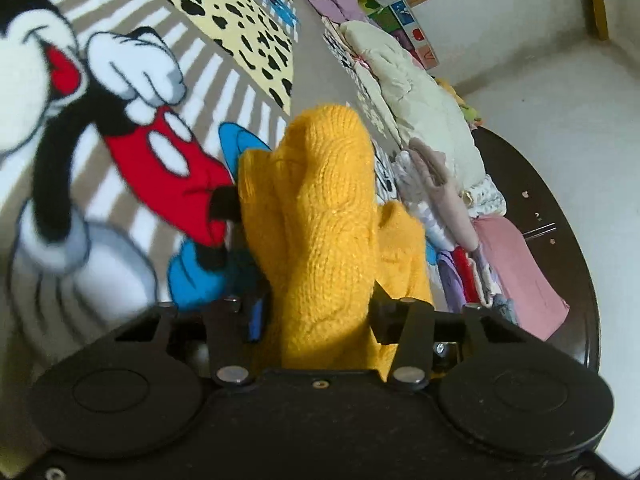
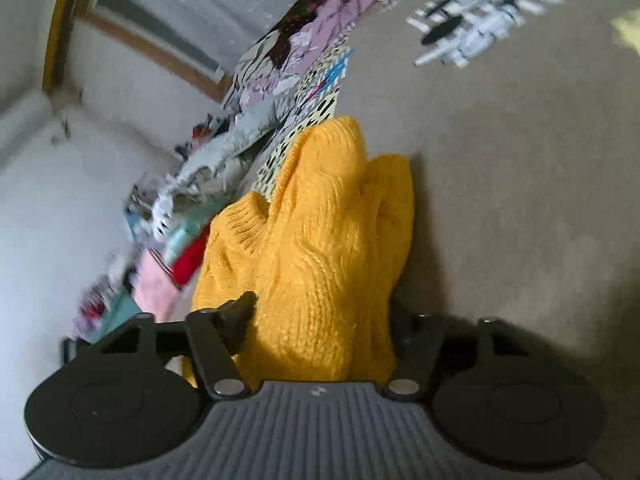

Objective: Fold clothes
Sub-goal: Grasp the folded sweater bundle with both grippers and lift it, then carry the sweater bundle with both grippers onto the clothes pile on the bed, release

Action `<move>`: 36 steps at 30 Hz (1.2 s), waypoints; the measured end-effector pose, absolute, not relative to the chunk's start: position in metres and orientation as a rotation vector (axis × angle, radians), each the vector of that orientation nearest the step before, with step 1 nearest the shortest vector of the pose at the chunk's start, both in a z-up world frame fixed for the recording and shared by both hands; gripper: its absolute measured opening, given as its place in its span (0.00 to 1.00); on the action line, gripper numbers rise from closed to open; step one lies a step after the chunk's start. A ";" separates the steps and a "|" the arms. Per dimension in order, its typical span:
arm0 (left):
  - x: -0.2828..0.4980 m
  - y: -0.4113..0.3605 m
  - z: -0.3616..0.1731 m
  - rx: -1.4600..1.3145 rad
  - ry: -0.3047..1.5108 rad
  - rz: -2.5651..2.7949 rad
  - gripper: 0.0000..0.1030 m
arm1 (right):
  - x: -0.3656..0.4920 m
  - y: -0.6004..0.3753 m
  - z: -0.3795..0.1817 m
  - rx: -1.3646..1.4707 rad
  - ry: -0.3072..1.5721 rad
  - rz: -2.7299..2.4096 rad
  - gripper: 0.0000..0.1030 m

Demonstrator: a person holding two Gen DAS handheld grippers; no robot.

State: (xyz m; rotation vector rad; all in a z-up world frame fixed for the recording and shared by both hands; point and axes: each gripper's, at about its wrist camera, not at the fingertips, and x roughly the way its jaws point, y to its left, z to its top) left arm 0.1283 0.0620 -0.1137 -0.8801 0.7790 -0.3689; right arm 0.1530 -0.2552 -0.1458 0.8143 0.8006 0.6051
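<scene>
A yellow knitted sweater is bunched between the fingers of my left gripper, which is shut on it and holds it above a Mickey Mouse rug. The same yellow sweater fills the middle of the right wrist view, where my right gripper is shut on it too, over a plain beige part of the rug. The knit hides most of both grippers' fingers. A ribbed hem or cuff shows at the sweater's left side in the right wrist view.
A row of folded clothes in cream, pink and purple lies along the rug's edge, partly on a dark round table top. A yellow black-spotted cloth lies further off. White floor is to the right. The piled clothes also show in the right wrist view.
</scene>
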 end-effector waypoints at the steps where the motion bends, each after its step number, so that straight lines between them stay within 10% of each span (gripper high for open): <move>1: 0.122 0.060 -0.111 -0.888 0.776 -0.376 0.44 | 0.146 -0.256 -0.144 0.821 0.808 0.600 0.59; 21: 0.089 -0.058 -0.044 -0.956 0.770 -0.685 0.44 | 0.007 -0.374 -0.063 0.840 0.585 0.452 0.59; 36: 0.244 -0.204 0.005 -0.960 0.796 -0.802 0.44 | 0.120 -0.502 -0.019 0.834 0.457 0.338 0.59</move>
